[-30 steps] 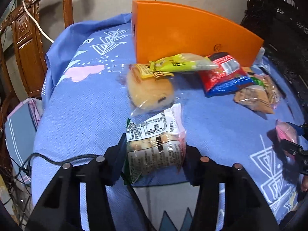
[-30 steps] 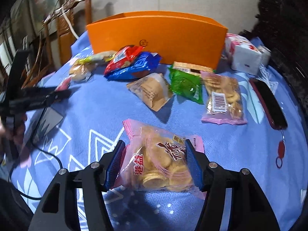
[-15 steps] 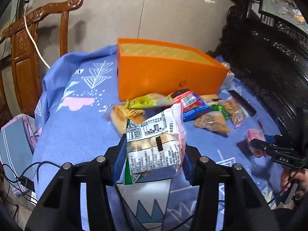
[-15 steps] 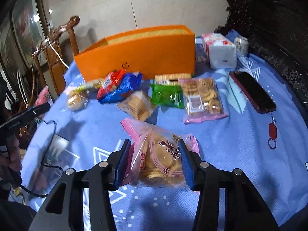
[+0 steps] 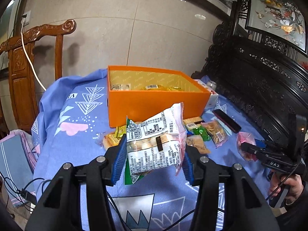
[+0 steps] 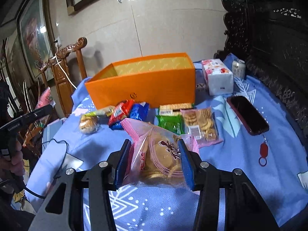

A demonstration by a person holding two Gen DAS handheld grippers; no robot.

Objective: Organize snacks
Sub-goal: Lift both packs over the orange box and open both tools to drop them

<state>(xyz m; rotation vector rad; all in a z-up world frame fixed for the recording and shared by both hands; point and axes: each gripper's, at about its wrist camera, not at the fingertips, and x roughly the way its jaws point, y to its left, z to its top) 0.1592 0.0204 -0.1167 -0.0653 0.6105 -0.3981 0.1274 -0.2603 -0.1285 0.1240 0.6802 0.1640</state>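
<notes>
1. The open orange cardboard box (image 6: 146,88) stands at the far side of the table covered with a blue patterned cloth (image 6: 250,173), with several wrapped snacks (image 5: 152,87) lying inside it.
2. A row of loose snack packets lies just before the box: a clear-wrapped bun (image 6: 89,124) at the left, then a red foil packet (image 6: 120,113) resting on a blue foil packet (image 6: 139,111), then a green packet (image 6: 170,123), then a clear bag of round biscuits (image 6: 201,124).
3. A white tissue pack (image 6: 217,77) stands right of the box, a metal can (image 6: 238,69) just right of it.
4. A dark phone (image 6: 247,114) lies before the tissue pack.
5. A carved wooden chair (image 5: 25,65) stands behind the table's left edge.
</notes>
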